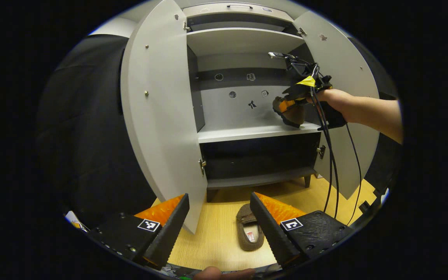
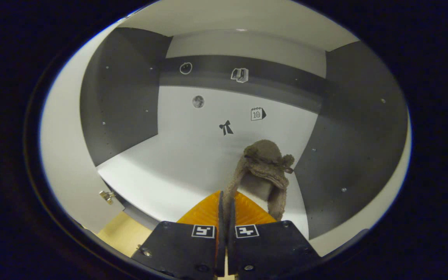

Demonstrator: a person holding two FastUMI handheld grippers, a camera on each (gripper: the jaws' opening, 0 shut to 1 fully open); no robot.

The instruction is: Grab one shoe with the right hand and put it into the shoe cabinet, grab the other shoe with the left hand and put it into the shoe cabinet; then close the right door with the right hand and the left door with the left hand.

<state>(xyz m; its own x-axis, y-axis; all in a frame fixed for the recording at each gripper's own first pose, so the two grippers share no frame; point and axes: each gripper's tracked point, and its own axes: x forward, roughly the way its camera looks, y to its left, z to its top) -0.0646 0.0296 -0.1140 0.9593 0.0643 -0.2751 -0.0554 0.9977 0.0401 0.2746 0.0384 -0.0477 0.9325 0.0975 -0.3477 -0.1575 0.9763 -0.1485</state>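
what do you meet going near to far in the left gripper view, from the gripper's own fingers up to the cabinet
left gripper with its jaws apart → brown shoe lying on the wooden floor → shoe cabinet with both doors open → right gripper holding the other shoe over the middle shelf

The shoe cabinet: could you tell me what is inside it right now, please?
Inside the shoe cabinet, the right gripper holds one brown shoe over the middle shelf. The lower shelves are too dark to judge.
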